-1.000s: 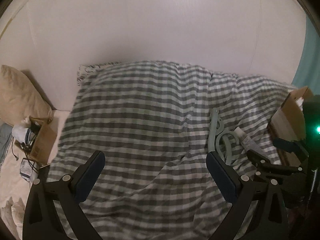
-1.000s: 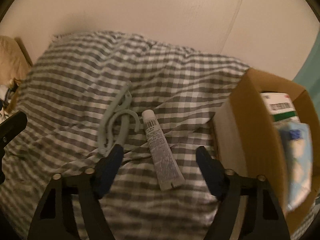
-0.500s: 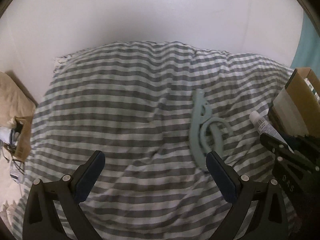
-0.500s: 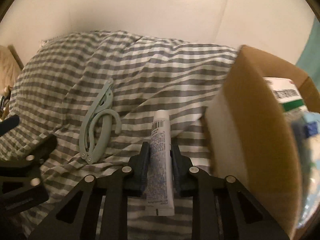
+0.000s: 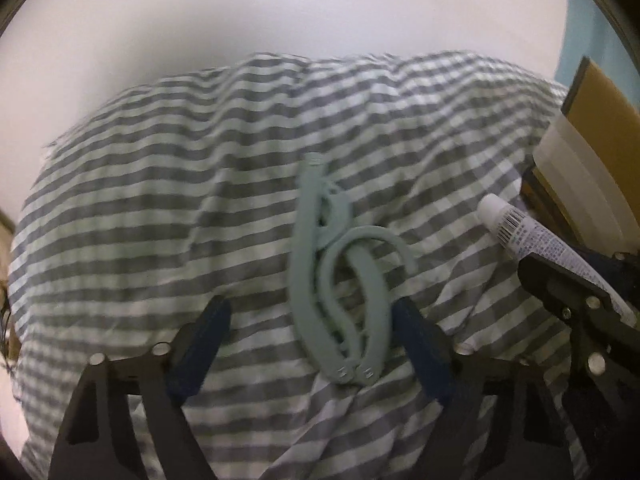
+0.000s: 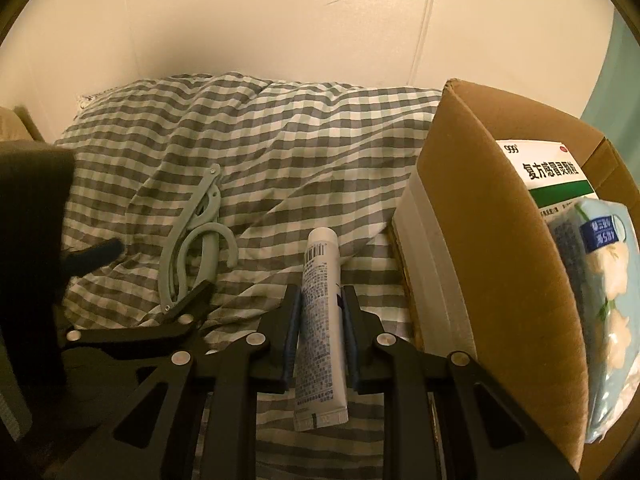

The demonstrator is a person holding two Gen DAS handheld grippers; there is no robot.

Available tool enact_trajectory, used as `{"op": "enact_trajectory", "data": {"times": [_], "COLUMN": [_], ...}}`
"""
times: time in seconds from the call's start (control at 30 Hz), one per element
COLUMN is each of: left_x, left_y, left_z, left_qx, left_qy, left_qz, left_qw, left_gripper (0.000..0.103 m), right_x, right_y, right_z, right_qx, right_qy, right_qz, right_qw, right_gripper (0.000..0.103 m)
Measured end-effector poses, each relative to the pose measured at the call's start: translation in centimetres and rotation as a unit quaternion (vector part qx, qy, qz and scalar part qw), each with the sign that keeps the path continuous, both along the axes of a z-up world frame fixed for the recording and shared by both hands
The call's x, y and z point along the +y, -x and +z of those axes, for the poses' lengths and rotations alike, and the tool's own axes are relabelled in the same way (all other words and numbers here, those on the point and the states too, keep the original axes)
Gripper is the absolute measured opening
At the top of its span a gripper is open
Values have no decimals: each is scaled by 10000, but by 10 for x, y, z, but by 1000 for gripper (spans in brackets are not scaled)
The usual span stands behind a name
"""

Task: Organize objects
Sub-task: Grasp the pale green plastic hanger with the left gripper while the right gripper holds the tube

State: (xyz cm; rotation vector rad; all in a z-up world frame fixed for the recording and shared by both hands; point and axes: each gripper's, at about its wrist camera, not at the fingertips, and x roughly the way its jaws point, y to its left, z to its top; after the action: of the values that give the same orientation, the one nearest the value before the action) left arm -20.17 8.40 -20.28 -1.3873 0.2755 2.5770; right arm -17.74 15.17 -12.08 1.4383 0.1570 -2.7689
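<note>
A pale green folding hanger [image 5: 340,276] lies on the grey checked bedcover [image 5: 180,208]. My left gripper [image 5: 312,316] is open, its jaws either side of the hanger's near end. My right gripper [image 6: 320,300] is shut on a white tube [image 6: 322,312] with small print, lifted a little off the cover. The tube also shows in the left wrist view [image 5: 536,240]. The hanger also shows in the right wrist view [image 6: 192,236], with the left gripper's fingers [image 6: 192,296] at its near end.
An open cardboard box [image 6: 492,248] stands at the right on the bed, holding a white and green medicine box [image 6: 548,172] and a blue tissue pack [image 6: 600,300]. A white wall [image 5: 280,20] rises behind the bed.
My left gripper has moved forward and right over the hanger, its jaws now narrower around it. My right gripper closed on the tube and has raised it slightly.
</note>
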Motion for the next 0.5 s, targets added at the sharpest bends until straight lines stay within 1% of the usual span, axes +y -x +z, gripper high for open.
{"op": "enact_trajectory", "data": {"times": [0.03,0.1,0.17,0.33,0.4,0.5], "left_x": [2,2,1,-9,-17,-30], "left_y": [2,2,-2,-13,-24,-40], "left_z": [-2,-5,-3,8,18,35], "left_qx": [-62,-167,-110,-244,-222,-182], "left_qy": [-43,-208,-231,-265,-300,-374], "left_qz": [-75,-214,-230,-153,-86,72], "left_qw": [9999,9994,9994,9992,9993,9991], "left_gripper": [66,54,53,53,52,52], "right_x": [0,0,0,2,4,7], "right_y": [0,0,-1,-6,-9,-17], "right_z": [0,0,0,1,3,16], "right_qx": [0,0,4,-7,-34,12], "right_qy": [5,19,34,120,201,324], "right_qz": [2,5,12,57,99,166], "right_qw": [10000,10000,10000,9999,9997,9993], "right_gripper": [19,19,19,19,19,19]}}
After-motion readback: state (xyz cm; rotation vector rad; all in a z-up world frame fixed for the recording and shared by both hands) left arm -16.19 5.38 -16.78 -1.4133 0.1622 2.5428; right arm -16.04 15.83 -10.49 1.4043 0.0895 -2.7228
